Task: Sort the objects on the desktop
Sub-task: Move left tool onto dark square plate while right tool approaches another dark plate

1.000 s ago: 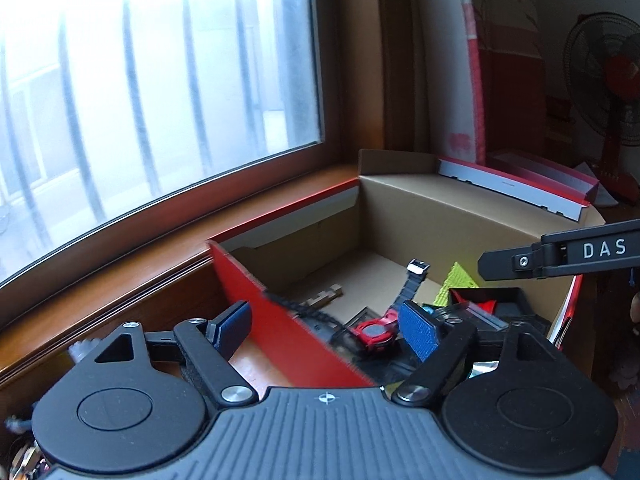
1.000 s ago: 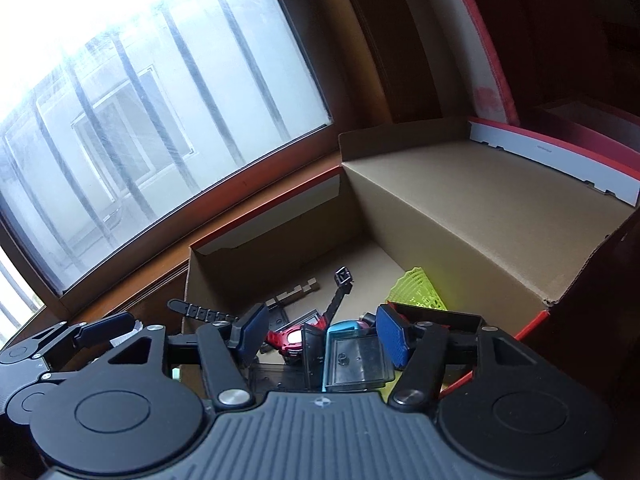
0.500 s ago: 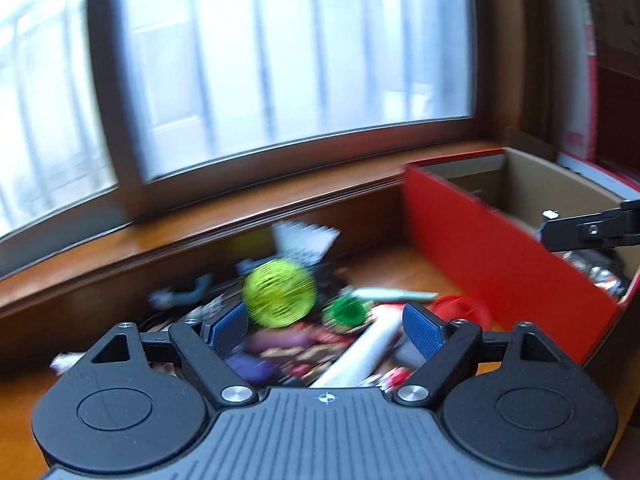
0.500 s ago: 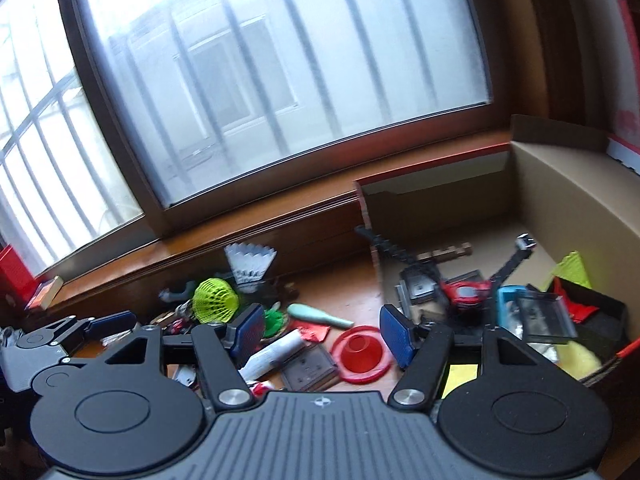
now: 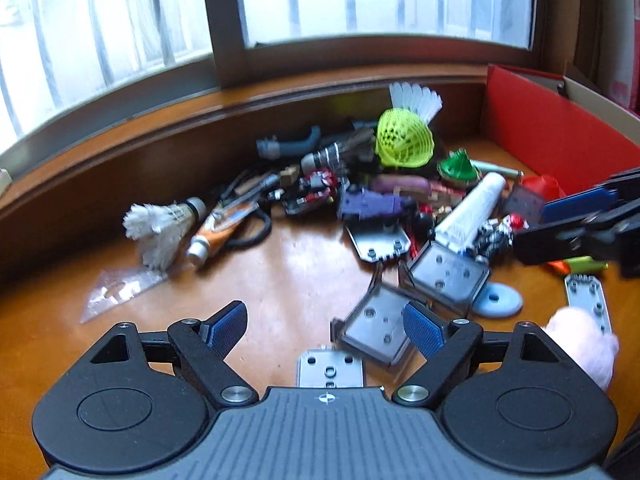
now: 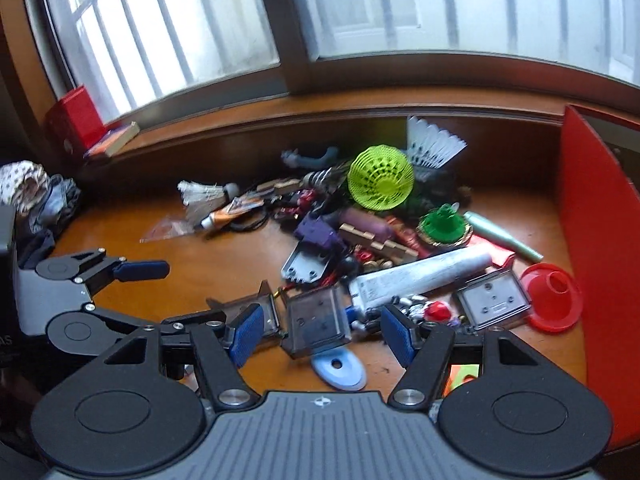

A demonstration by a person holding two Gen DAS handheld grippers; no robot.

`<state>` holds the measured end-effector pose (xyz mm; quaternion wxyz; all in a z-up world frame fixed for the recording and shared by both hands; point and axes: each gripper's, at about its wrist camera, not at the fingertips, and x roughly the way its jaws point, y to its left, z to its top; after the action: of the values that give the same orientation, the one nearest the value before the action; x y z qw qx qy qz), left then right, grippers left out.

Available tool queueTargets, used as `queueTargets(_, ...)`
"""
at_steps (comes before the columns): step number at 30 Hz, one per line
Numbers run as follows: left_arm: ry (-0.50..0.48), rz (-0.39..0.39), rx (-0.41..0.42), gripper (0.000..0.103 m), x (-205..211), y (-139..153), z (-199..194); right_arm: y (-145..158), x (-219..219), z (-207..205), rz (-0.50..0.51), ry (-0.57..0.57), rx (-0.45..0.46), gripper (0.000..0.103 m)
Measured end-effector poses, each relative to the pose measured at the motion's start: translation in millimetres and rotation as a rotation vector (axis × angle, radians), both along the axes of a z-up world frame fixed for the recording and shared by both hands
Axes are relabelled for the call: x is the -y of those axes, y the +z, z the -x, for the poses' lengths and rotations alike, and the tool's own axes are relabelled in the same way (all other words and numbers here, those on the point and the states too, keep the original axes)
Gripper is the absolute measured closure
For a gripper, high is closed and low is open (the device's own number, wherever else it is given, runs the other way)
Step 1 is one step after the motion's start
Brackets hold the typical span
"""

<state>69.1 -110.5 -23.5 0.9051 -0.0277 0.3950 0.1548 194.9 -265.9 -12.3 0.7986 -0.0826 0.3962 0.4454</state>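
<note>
While your left gripper (image 5: pixel 326 326) and right gripper (image 6: pixel 322 334) hover spread and empty, the neon-yellow mesh shuttlecock (image 5: pixel 404 144) tops the clutter.

Red box (image 6: pixel 596 264) cut off at right edge, orange thing (image 6: pixel 460 376) mostly hidden behind right claw (image 6: pixel 322 334), heap's small toys (image 5: pixel 320 194) blurred, pink fluff (image 5: pixel 584 344) partly hidden.

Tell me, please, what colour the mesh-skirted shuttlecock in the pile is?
Neon yellow-green; the plastic shuttlecock shows best in the right wrist view.
</note>
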Motion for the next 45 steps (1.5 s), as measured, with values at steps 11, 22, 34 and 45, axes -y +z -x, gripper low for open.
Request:
queueTargets(11, -0.144, 0.047, -0.032, 0.027, -1.7, -26.0, -11.8, -28.5, -39.9, 4.4, 0.125, 0.063, 0.044, 0.039)
queueTargets(22, -0.216, 0.062, -0.018, 0.044, -7.3, -31.6, -17.3, -41.5, -59.9, -0.3, 0.181, 0.092, 0.085, 0.041)
queueTargets(34, -0.330, 0.063, -0.009, 0.040, -19.4, -35.4, -30.8, -46.4, -73.6, -9.0, 0.221, 0.127, 0.105, 0.041)
queueTargets(45, -0.320, 0.075, 0.004, 0.049, -19.2, -34.1, -22.8, -47.4, -75.9, -15.3, 0.213, 0.137, 0.101, 0.043)
